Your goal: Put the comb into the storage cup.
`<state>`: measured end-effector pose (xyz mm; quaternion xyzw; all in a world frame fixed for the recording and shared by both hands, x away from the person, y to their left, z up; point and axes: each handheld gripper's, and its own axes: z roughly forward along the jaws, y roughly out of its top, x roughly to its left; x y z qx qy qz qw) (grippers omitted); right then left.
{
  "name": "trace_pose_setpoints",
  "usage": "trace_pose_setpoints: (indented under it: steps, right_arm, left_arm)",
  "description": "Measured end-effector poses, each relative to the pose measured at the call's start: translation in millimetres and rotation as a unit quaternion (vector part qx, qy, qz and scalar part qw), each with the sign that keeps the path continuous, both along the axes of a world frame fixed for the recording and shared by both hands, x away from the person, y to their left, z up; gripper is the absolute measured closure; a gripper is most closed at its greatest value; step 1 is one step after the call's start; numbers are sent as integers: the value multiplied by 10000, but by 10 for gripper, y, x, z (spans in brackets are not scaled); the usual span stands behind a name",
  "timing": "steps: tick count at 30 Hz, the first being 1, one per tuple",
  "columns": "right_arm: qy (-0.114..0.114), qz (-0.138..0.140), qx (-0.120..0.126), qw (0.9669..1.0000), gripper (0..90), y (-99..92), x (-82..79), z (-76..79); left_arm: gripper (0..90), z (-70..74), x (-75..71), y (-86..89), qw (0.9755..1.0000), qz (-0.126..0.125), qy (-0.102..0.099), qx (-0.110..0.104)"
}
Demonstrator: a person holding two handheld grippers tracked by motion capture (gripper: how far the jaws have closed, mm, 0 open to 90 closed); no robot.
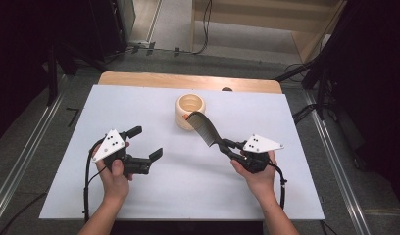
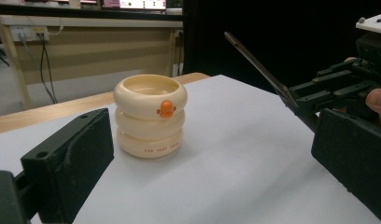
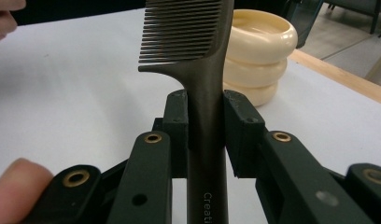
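Comb (image 1: 205, 126) is clamped by its handle in right gripper (image 1: 227, 146), teeth angled up-left over the cream ringed cup (image 1: 190, 111), centre frame.

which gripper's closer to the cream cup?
Right. The right gripper sits front-right of the cup, clamped on a comb whose tip reaches the cup's rim. The left gripper, open and empty, is farther off at front-left.
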<state>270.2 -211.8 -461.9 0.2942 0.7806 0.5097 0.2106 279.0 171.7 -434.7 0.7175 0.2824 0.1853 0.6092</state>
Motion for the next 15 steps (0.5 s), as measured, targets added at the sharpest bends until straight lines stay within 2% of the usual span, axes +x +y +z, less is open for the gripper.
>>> trace_pose_setpoints:
  steps: [6, 11, 15]
  right_arm:
    - [-97, 36, 49, 9999, 703, 49, -28, 5]
    - [-166, 95, 99, 9998, 703, 78, -49, 16]
    - [-198, 96, 135, 9997, 703, 89, -60, 18]
  left_arm:
    - [0, 71, 37, -194, 9998, -187, -37, -40]
    - [1, 94, 54, -296, 9997, -249, -45, -75]
    - [1, 108, 72, -377, 9993, -352, 16, -144]
